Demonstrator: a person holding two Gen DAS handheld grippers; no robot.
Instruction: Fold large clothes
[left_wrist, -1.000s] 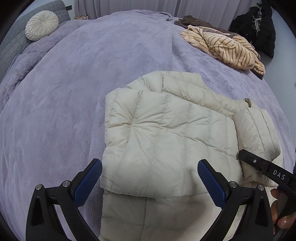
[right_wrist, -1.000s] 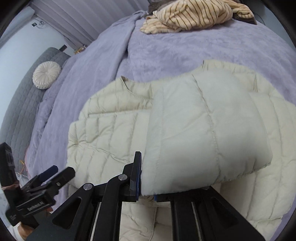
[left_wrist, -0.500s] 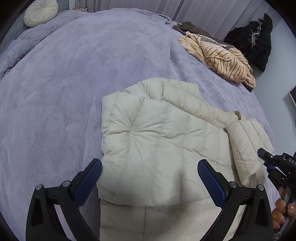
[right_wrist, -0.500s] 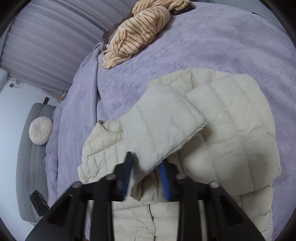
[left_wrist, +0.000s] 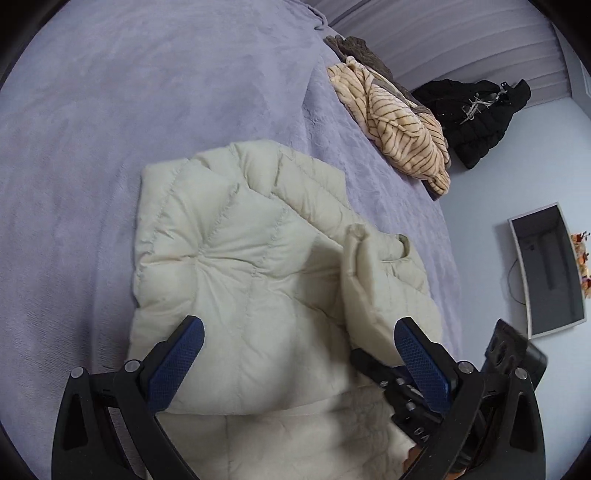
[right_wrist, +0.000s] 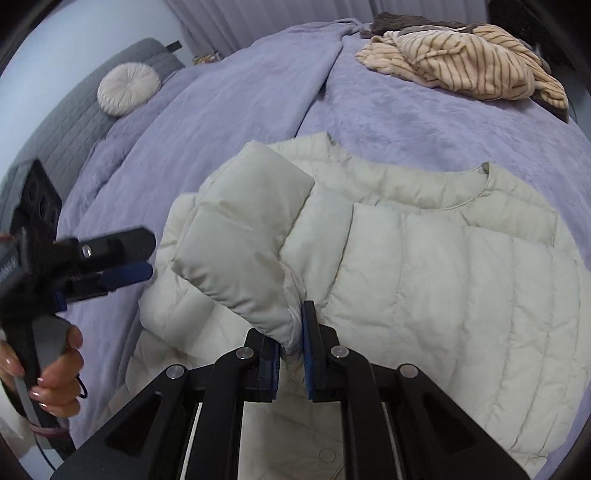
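1. Cream puffer jacket (right_wrist: 424, 280) lies flat on the purple bedspread (right_wrist: 258, 92), collar toward the far side, near the bed's near edge; one side already folded in over the body.
2. Handling, judged: light, soft, puffy fill, so it prob springs back and won't hold a crease w/o pressing. Shell looks smooth, likely slippery; a thin pinch could slide out.
3. Best hold, judged: cuff, hem or seam edges, where fabric is thin enough to bite. Mid-panel too bulky.
4. Right gripper (right_wrist: 290, 354): jaws clenched nearly together on the sleeve (right_wrist: 243, 236) end, fabric bunched btwn the blue pads; sleeve raised and draped over the jacket body.
5. Left gripper (left_wrist: 295, 354): jaws spread wide, grasping nothing, hovering above the folded-in panel (left_wrist: 236, 280); can't tell if the tips touch fabric.
6. In the left view the right gripper sits just beside the left one's right finger.
7. Elsewhere: striped garment (right_wrist: 465, 62) well apart at the far edge, round cushion (right_wrist: 127, 88) by the headboard.
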